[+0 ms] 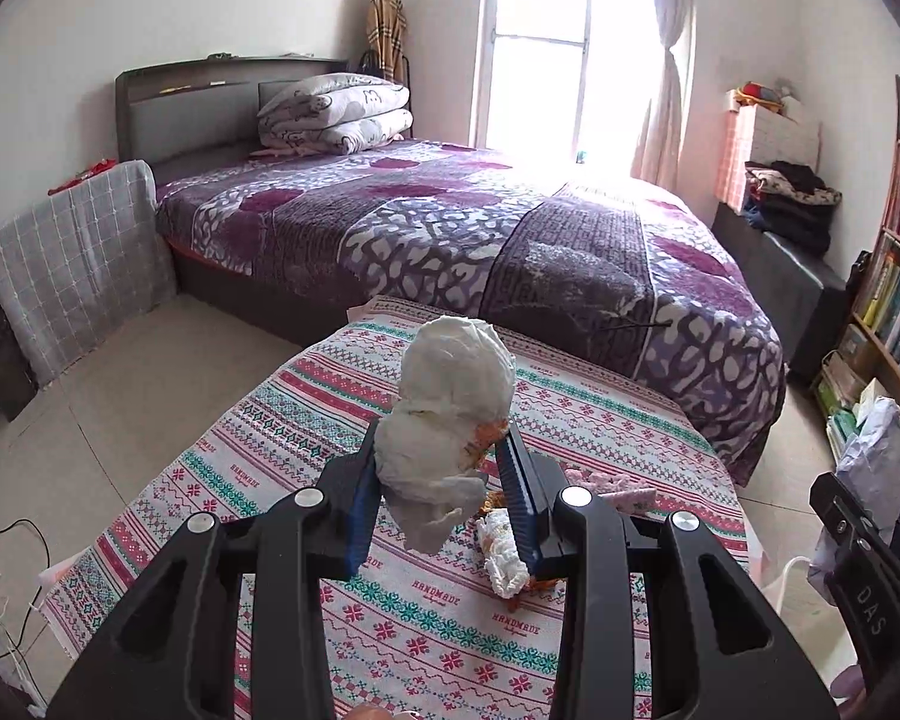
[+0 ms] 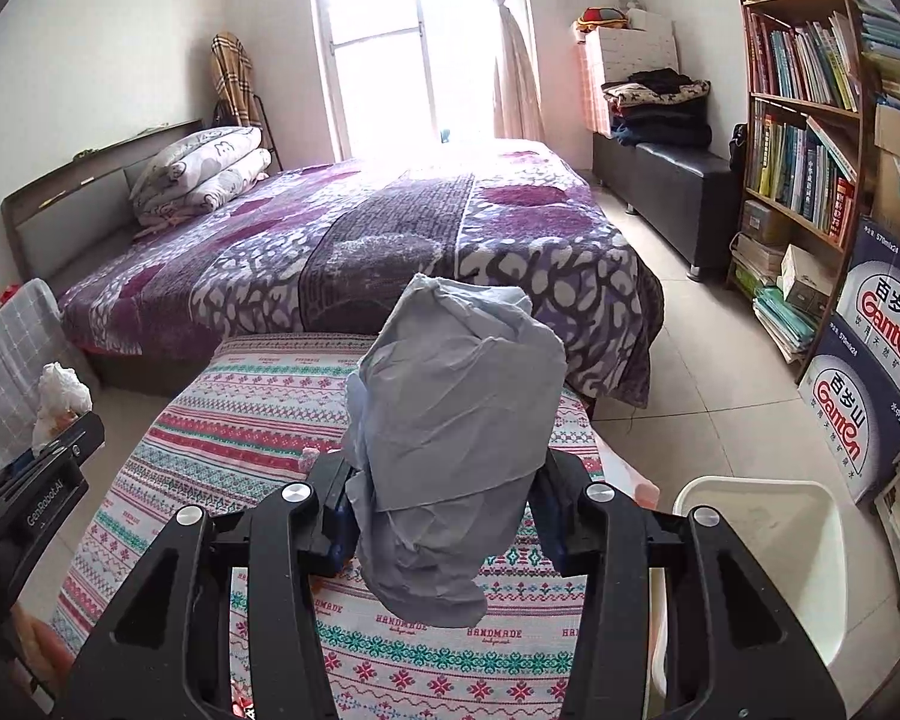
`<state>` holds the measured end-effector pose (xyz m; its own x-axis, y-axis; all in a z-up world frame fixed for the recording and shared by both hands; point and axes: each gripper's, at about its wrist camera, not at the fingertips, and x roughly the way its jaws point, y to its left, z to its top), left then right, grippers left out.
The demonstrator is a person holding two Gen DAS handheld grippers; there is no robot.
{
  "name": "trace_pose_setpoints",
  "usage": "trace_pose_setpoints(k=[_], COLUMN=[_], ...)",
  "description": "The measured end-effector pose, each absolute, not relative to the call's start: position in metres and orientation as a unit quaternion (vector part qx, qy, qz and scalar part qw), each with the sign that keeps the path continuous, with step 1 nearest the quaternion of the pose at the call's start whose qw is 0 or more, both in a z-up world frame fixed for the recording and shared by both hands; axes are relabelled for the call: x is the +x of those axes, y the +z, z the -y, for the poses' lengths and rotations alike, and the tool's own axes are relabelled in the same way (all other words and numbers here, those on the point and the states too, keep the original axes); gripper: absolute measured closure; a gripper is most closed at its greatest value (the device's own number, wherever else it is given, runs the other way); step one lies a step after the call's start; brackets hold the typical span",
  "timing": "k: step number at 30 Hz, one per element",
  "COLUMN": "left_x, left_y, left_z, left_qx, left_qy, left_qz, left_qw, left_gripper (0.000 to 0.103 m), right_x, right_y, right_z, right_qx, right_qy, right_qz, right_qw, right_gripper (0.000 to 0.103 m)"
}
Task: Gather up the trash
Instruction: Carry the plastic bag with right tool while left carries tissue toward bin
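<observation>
My left gripper (image 1: pixel 444 456) is shut on a crumpled white tissue wad (image 1: pixel 450 408) and holds it above the patterned tablecloth (image 1: pixel 306 408). The wad also shows at the left edge of the right wrist view (image 2: pixel 60 396). My right gripper (image 2: pixel 444 498) is shut on a crumpled grey-blue paper wad (image 2: pixel 456 450), raised over the same cloth (image 2: pixel 258 408); it also shows at the right edge of the left wrist view (image 1: pixel 870 462). A rolled printed wrapper (image 1: pixel 504 552) and a pink scrap (image 1: pixel 618 486) lie on the cloth. A white bin (image 2: pixel 768 540) stands on the floor right of the table.
A bed with a purple blanket (image 1: pixel 510 240) lies just beyond the table. A bookshelf (image 2: pixel 810 120) and water boxes (image 2: pixel 876 372) line the right wall. A dark bench (image 2: pixel 666 186) carries folded clothes. A covered chair (image 1: pixel 78 258) stands at the left.
</observation>
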<state>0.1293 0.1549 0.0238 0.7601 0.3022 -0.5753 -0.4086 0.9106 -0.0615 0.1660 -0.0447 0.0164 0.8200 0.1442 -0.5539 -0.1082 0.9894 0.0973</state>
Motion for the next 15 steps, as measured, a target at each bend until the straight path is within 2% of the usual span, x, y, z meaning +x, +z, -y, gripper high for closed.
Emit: trace_pose_setpoints(k=[15], left_x=[0.138], left_y=[0.026], left_z=[-0.113], left_qx=[-0.079], left_qy=[0.154], left_qz=[-0.290], left_qw=[0.941], left_gripper=[0.066], right_x=[0.166], right_y=[0.019], right_z=[0.093], right_qx=[0.050], right_qy=[0.024], right_qz=[-0.289], right_qw=[0.956], right_gripper=[0.058])
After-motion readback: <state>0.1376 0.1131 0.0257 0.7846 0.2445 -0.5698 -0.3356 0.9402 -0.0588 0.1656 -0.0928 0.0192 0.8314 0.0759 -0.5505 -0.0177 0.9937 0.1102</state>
